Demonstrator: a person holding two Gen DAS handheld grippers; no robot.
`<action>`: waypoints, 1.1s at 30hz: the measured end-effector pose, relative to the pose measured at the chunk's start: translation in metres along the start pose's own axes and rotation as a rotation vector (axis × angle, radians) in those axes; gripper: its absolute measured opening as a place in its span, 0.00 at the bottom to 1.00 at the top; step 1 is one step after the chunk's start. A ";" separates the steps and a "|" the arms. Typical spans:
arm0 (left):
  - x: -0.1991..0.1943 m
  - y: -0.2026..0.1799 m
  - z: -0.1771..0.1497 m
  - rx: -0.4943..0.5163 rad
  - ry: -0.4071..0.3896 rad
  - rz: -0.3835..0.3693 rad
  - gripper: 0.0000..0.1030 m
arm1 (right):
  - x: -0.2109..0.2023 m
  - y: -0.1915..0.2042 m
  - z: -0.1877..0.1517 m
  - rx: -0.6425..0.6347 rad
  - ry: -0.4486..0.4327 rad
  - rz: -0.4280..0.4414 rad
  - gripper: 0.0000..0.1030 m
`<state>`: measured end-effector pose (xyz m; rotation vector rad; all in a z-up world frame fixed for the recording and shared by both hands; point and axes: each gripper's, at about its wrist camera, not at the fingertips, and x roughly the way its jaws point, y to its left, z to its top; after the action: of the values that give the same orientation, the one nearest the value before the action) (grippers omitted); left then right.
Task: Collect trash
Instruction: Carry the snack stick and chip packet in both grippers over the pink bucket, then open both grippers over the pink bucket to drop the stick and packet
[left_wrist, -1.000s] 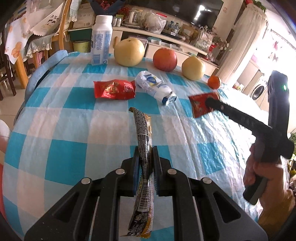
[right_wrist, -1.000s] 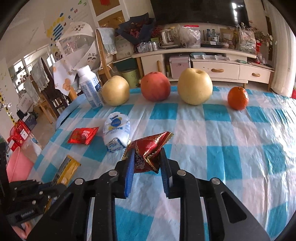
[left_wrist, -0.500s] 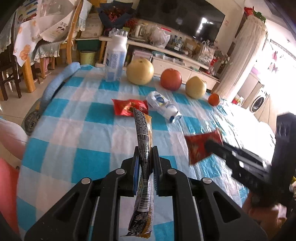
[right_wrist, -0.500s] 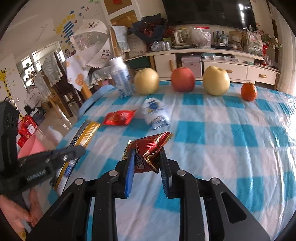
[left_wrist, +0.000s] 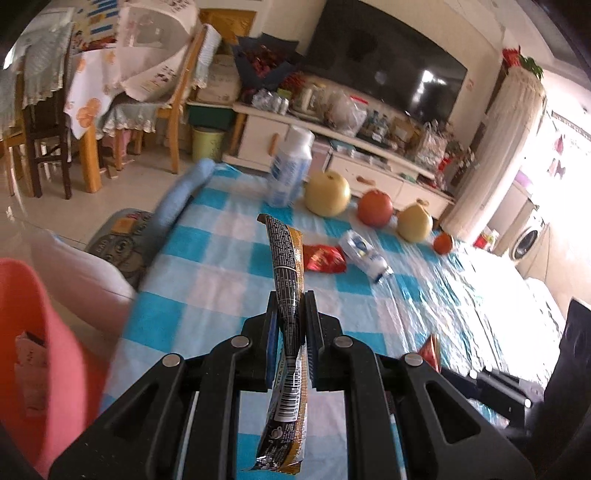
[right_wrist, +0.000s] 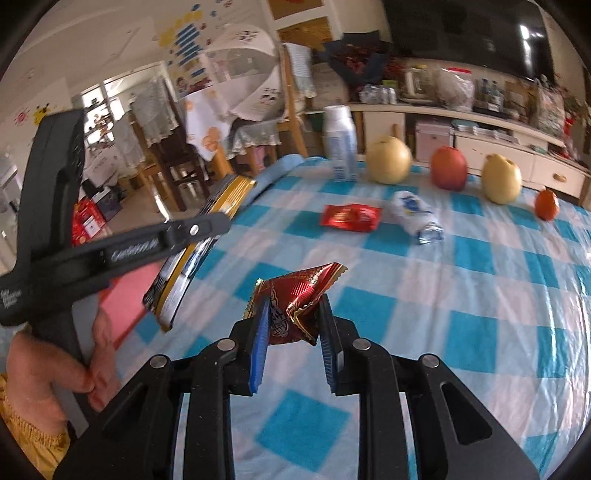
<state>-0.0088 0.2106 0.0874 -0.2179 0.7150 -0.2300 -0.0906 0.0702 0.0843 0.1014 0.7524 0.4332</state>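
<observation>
Gripping long wrapper (left_wrist: 289, 295) w/ left gripper (left_wrist: 291, 325); right gripper (right_wrist: 291, 325) clamps red wrapper (right_wrist: 295, 306).

I see a white bottle (right_wrist: 340, 142) upright on the checked tablecloth (right_wrist: 480, 314), beside two pears (right_wrist: 388, 159), an apple (right_wrist: 448, 167) and an orange (right_wrist: 547, 204).

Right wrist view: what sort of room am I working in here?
Most likely a home living and dining room. A large dark television hangs above a long white cabinet with drawers, wooden dining chairs stand to the left, and fruit sits on a blue-and-white checked tablecloth.
</observation>
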 end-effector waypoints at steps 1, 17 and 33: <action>-0.004 0.004 0.001 -0.008 -0.008 0.006 0.14 | 0.001 0.006 0.000 -0.006 0.000 0.008 0.26; -0.074 0.132 0.013 -0.242 -0.147 0.197 0.14 | 0.017 0.139 0.032 -0.200 -0.014 0.179 0.26; -0.099 0.217 0.000 -0.437 -0.157 0.428 0.49 | 0.088 0.223 0.021 -0.309 0.134 0.230 0.43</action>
<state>-0.0529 0.4447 0.0892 -0.4846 0.6324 0.3536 -0.0962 0.3103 0.0967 -0.1328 0.7997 0.7762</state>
